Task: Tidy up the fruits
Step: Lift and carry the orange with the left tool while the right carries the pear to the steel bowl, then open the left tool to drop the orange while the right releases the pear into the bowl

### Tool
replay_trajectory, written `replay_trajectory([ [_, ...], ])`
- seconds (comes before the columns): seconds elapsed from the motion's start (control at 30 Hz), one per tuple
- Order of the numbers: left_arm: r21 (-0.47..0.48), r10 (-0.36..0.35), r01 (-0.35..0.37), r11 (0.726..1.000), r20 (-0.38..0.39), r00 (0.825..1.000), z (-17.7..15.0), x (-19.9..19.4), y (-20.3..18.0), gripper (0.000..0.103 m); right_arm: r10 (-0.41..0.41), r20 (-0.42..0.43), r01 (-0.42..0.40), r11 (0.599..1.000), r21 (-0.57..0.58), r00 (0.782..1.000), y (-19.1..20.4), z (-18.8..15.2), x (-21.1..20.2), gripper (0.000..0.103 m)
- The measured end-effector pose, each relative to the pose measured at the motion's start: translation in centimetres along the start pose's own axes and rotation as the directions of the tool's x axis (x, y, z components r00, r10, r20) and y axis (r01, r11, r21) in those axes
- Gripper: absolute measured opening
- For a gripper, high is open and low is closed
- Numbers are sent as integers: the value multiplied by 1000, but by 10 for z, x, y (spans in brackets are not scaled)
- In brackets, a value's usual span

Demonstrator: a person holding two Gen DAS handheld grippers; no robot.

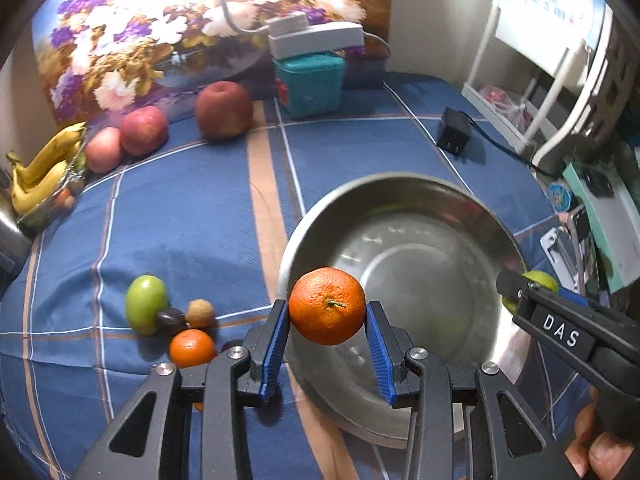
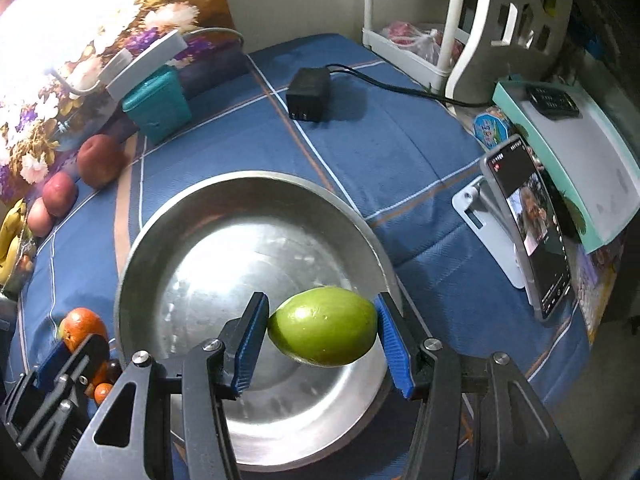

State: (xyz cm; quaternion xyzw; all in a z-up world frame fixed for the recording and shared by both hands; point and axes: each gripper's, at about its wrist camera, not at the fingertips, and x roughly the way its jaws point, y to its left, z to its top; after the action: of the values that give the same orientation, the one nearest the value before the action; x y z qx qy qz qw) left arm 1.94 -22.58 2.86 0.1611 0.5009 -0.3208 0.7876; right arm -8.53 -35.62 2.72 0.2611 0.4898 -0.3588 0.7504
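Left hand-held gripper (image 1: 327,312) grasped an orange (image 1: 327,306), right hand-held gripper (image 2: 322,328) a green fruit (image 2: 322,326); both should lower into the bowl (image 2: 160,216) before releasing.

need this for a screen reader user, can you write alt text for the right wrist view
The right gripper holds a green fruit over an empty steel bowl on a blue plaid cloth. At lower left the left gripper holds an orange; apples line the far left, and a phone stands at right.
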Motion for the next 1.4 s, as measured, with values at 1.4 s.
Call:
replay_trajectory([
  [1.4,35,-1,3,999,-48,999,-6,16,-11,56,-28,-45,28,1000,-4,999,-9,-3,14,61],
])
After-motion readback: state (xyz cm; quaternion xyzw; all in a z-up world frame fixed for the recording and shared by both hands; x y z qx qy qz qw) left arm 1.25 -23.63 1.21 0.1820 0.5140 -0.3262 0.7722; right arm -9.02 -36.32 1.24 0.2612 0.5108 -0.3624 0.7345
